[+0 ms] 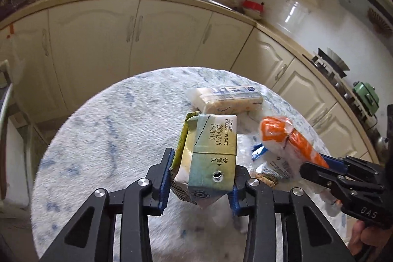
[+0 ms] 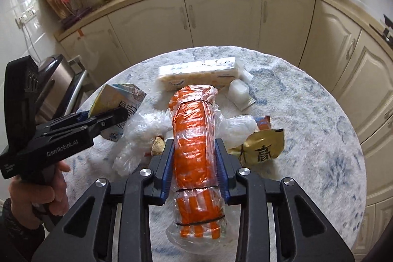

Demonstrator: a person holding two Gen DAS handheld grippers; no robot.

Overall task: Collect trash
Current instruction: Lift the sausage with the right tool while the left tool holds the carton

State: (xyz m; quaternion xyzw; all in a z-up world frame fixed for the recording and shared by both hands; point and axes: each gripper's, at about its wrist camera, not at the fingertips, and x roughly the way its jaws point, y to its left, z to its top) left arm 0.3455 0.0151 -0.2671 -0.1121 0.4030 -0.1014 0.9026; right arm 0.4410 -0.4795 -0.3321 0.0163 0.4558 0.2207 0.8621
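Note:
On a round table with a fuzzy white-and-blue cover lies a heap of trash. My left gripper is shut on a crumpled drink carton with a straw hole and a printed date; the carton is tilted between the blue pads. In the right wrist view the left gripper holds that carton at the table's left side. My right gripper is shut on an orange-and-clear plastic roll bound with black bands, which sticks out past both ends of the pads. The roll and right gripper also show at the right of the left wrist view.
A long tissue pack lies at the far side, with a small white box beside it. A gold wrapper and crumpled clear plastic flank the roll. A metal bin stands left of the table. Cream cabinets ring the room.

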